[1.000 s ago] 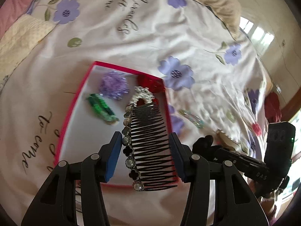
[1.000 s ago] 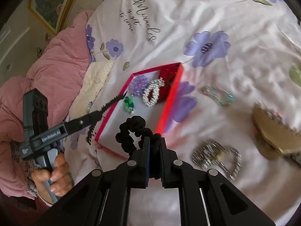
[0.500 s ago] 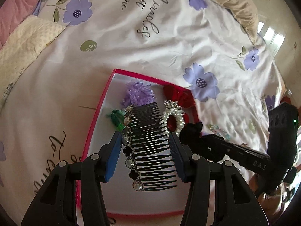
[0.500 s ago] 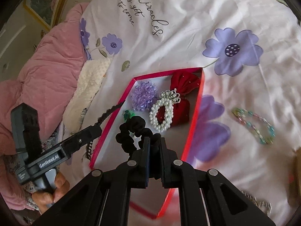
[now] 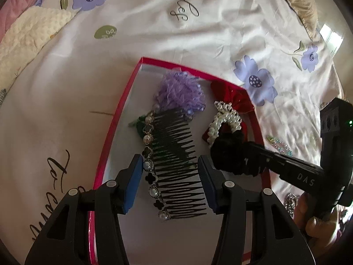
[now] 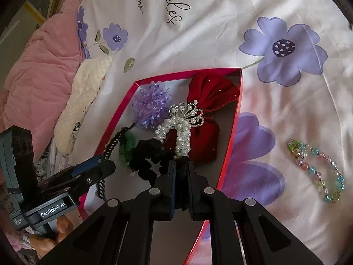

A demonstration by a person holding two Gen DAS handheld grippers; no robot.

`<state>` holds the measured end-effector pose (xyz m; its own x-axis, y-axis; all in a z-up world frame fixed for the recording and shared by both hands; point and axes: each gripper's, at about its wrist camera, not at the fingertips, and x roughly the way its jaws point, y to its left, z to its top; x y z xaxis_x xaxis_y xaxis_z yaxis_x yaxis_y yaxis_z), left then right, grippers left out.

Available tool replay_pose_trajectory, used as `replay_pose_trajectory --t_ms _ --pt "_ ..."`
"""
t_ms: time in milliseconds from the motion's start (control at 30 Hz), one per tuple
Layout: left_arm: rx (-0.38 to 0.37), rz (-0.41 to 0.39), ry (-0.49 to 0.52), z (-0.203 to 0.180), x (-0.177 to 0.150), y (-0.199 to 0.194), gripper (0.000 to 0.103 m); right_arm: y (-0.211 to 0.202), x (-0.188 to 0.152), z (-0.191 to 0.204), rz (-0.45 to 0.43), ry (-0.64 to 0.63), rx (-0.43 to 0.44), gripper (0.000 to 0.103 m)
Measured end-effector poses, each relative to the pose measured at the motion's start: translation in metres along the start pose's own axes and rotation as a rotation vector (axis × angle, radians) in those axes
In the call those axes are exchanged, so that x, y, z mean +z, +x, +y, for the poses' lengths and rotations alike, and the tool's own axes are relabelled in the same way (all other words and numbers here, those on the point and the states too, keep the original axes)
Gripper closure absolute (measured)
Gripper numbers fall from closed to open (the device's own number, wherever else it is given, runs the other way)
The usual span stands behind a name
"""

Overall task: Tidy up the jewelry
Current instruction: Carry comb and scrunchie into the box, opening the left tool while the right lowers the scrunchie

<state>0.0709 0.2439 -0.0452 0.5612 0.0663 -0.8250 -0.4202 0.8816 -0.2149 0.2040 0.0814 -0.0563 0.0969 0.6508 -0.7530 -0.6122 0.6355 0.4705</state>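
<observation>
A shallow red-rimmed box (image 5: pixel 114 123) (image 6: pixel 237 119) lies on the flowered bedspread. In it are a purple frilly scrunchie (image 5: pixel 179 91) (image 6: pixel 151 103), a red velvet bow (image 5: pixel 233 95) (image 6: pixel 209 97), a pearl crown clip (image 5: pixel 225 119) (image 6: pixel 183 123) and a green piece (image 6: pixel 126 145). My left gripper (image 5: pixel 171 176) is shut on a black hair comb (image 5: pixel 176 163) with pearl trim, held by its ends over the box. My right gripper (image 6: pixel 181 176) is shut on a black scrunchie (image 6: pixel 150 156) (image 5: pixel 229 150) over the box.
A beaded bracelet (image 6: pixel 317 167) (image 5: pixel 279 144) lies on the bedspread right of the box. A cream knitted cloth (image 5: pixel 33 35) (image 6: pixel 83 101) and a pink quilt (image 6: pixel 37 70) lie to the left. A silver chain piece (image 5: pixel 291 203) lies near the right hand.
Both grippers have moved in over the box. The comb now hangs above the box's left half, and the black scrunchie has come in beside the pearl clip.
</observation>
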Motion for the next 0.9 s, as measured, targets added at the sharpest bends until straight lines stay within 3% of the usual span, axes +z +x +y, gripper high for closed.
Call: replay_pose_trajectory --t_ms 367,567,900 --pt "0.017 0.032 0.003 -0.001 0.000 0.007 0.052 0.004 0.001 -0.002 0.005 0.005 0.002 0.087" --pt "0.021 0.037 -0.007 0.000 0.000 0.006 0.051 -0.001 0.001 0.001 -0.010 -0.001 0.000 0.077" --pt "0.009 0.013 -0.020 -0.005 -0.005 -0.013 0.041 -0.033 -0.001 0.004 -0.064 0.008 -0.005 0.056"
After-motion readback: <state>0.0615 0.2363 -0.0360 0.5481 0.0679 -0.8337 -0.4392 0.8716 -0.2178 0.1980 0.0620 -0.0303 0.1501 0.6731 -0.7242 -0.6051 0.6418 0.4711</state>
